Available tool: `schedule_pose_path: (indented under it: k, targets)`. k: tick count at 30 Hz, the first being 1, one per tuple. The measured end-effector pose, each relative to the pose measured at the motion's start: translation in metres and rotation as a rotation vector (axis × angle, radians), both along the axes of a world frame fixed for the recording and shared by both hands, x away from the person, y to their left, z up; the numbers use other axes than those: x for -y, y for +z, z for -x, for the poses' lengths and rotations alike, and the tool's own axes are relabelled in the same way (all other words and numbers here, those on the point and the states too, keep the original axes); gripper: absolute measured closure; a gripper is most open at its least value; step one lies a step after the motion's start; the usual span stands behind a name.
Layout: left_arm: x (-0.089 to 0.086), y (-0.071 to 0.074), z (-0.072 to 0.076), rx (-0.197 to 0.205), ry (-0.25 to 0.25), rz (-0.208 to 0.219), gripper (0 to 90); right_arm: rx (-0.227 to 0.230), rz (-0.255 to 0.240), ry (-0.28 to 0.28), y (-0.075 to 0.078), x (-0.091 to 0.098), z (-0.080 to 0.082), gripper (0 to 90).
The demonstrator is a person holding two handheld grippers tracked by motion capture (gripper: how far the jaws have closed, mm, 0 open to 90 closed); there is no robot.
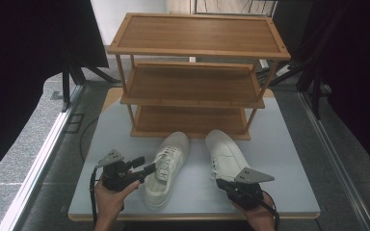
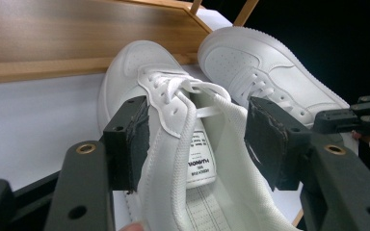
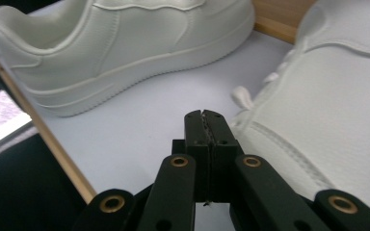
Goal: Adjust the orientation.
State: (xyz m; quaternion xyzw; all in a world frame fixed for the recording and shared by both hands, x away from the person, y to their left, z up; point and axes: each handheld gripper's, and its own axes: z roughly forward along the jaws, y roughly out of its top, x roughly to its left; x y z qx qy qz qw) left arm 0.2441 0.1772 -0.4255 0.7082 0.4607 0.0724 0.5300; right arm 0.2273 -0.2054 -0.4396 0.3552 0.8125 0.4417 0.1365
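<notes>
Two white sneakers lie side by side on the pale table, toes toward the rack. The left shoe (image 1: 166,166) has my left gripper (image 1: 147,169) at its opening. In the left gripper view the left gripper (image 2: 200,139) is open, its pads (image 2: 132,139) astride the shoe's near side wall and tongue (image 2: 200,159), not closed on them. The right shoe (image 1: 226,154) lies beside it. My right gripper (image 1: 221,183) sits by that shoe's heel. Its jaws are shut and hold nothing. In the right gripper view it (image 3: 205,118) hovers over bare table between the left shoe (image 3: 125,43) and the right shoe (image 3: 327,96).
A three-tier wooden shoe rack (image 1: 197,38) stands at the back of the table (image 1: 279,159), its shelves bare. The lowest shelf (image 1: 190,120) is just beyond the shoes' toes. The table's front edge (image 1: 192,215) runs close under both hands. Dark curtains flank both sides.
</notes>
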Motion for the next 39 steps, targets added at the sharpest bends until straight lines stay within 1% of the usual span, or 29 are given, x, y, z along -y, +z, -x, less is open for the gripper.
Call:
schedule_pose_path:
  k: [2, 4, 11, 14, 20, 21, 22, 24, 25, 26, 27, 28, 29, 30, 31, 32, 33, 34, 36, 38, 39]
  targets:
    - [0.000, -0.001, 0.000, -0.004, -0.002, -0.003, 41.4, 0.009, 0.011, -0.019, 0.002, 0.002, 0.000, 87.9]
    - [0.000, -0.001, -0.001, -0.008, 0.001, -0.005, 41.4, 0.003, -0.002, -0.023, 0.004, 0.006, -0.001, 88.6]
    - [-0.001, -0.002, -0.001, -0.014, 0.003, -0.004, 41.4, -0.002, -0.008, -0.026, 0.002, 0.009, -0.002, 89.9]
    - [-0.001, -0.002, 0.000, -0.013, 0.005, -0.005, 41.4, 0.002, -0.022, -0.034, 0.005, 0.013, -0.003, 90.0]
    - [0.002, -0.004, -0.001, -0.022, -0.005, -0.009, 41.4, 0.020, -0.068, -0.077, 0.011, 0.027, -0.004, 90.0]
    - [0.002, -0.004, -0.001, -0.024, -0.005, -0.007, 41.3, 0.026, -0.071, -0.088, 0.012, 0.029, -0.004, 90.0]
    - [0.003, -0.004, -0.001, -0.025, -0.006, -0.008, 41.3, 0.038, -0.065, -0.108, 0.013, 0.032, -0.005, 89.9]
    - [0.003, -0.005, -0.001, -0.028, -0.010, -0.008, 41.3, 0.048, -0.052, -0.152, 0.013, 0.040, -0.006, 89.9]
    - [0.003, -0.005, -0.001, -0.030, -0.010, -0.008, 41.3, 0.042, -0.073, -0.162, 0.013, 0.045, -0.007, 89.8]
    - [0.003, -0.005, -0.001, -0.032, -0.010, -0.007, 41.3, 0.043, -0.078, -0.178, 0.012, 0.050, -0.009, 89.8]
    - [0.003, -0.006, -0.002, -0.038, -0.011, -0.006, 41.2, 0.038, -0.094, -0.216, 0.012, 0.060, -0.011, 89.9]
    - [0.003, -0.006, -0.002, -0.038, -0.011, -0.006, 41.2, 0.038, -0.094, -0.216, 0.012, 0.060, -0.011, 89.9]
    - [0.004, -0.006, -0.002, -0.039, -0.013, -0.005, 41.2, 0.033, -0.110, -0.252, 0.011, 0.071, -0.013, 89.7]
    - [0.004, -0.007, -0.002, -0.042, -0.013, -0.005, 41.2, 0.034, -0.110, -0.274, 0.011, 0.076, -0.014, 89.7]
    - [0.004, -0.007, -0.002, -0.044, -0.012, -0.006, 41.2, 0.034, -0.110, -0.274, 0.011, 0.076, -0.014, 89.7]
    - [0.004, -0.007, -0.002, -0.048, -0.014, -0.006, 41.3, 0.024, -0.129, -0.308, 0.009, 0.086, -0.016, 89.1]
    - [0.005, -0.008, -0.002, -0.052, -0.015, -0.006, 41.3, 0.024, -0.129, -0.308, 0.009, 0.086, -0.016, 89.1]
    - [0.006, -0.008, -0.003, -0.058, -0.017, -0.007, 41.2, 0.019, -0.142, -0.319, 0.007, 0.091, -0.017, 89.0]
    - [0.007, -0.010, -0.003, -0.067, -0.022, -0.009, 41.1, 0.010, -0.140, -0.348, 0.004, 0.099, -0.019, 88.8]
    - [0.008, -0.011, -0.004, -0.072, -0.026, -0.010, 41.1, -0.009, -0.146, -0.359, 0.000, 0.106, -0.021, 88.1]
    - [0.008, -0.011, -0.004, -0.072, -0.027, -0.011, 41.1, -0.009, -0.146, -0.359, 0.000, 0.106, -0.021, 87.6]
